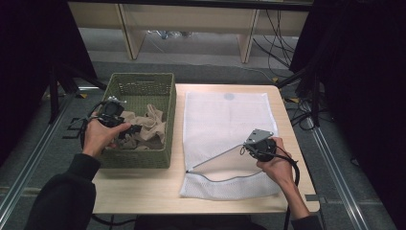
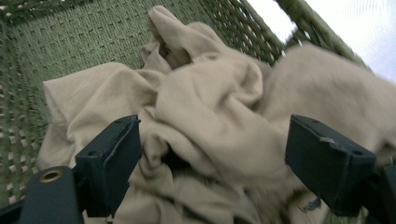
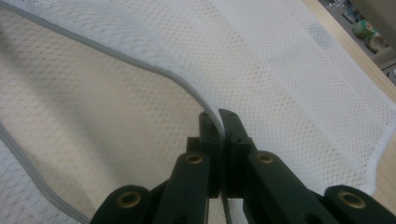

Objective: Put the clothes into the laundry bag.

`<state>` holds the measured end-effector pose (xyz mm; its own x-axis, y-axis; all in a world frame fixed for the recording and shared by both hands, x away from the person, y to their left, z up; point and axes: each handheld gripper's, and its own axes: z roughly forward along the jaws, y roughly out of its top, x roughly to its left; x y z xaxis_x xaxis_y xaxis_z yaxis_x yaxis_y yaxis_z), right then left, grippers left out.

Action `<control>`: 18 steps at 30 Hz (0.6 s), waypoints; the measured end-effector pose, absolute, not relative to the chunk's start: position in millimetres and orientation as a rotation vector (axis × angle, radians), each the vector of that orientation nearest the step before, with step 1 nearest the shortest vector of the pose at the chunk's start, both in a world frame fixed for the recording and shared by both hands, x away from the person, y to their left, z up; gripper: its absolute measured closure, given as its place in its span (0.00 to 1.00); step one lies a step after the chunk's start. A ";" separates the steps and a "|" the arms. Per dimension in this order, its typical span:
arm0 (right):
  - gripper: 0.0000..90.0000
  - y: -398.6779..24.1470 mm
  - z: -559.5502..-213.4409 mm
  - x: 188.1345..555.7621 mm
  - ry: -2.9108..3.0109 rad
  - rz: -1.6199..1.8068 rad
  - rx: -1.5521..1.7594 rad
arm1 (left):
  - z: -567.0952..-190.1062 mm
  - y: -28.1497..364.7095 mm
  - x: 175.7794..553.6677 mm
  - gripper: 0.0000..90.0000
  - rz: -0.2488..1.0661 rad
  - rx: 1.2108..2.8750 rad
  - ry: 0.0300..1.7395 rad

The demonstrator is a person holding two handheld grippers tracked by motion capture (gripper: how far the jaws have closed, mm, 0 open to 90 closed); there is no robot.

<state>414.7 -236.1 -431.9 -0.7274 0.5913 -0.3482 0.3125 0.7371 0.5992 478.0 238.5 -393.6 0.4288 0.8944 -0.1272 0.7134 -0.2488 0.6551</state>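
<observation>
A white mesh laundry bag (image 1: 225,129) lies flat on the wooden table (image 1: 143,187), its mouth pulled open toward the left. My right gripper (image 1: 249,143) is shut on the grey-trimmed upper edge of the mesh bag (image 3: 280,70) and holds it lifted. A green woven basket (image 1: 141,84) at the table's left holds crumpled beige garments (image 1: 151,127). My left gripper (image 1: 129,129) hangs inside the basket with its jaws wide open on either side of a bunched fold of the beige garments (image 2: 210,116); the pads do not press on the cloth.
The basket's woven wall (image 2: 56,42) rises close behind the clothes. Bare table lies in front of the basket and the bag. Shelving legs and cables (image 1: 282,33) stand beyond the far edge, and metal rails (image 1: 335,163) run along both sides.
</observation>
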 end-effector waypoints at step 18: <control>0.99 -232.9 -437.6 414.3 2.444 0.670 0.681 | -443.0 226.1 526.2 0.18 0.141 2.221 1.488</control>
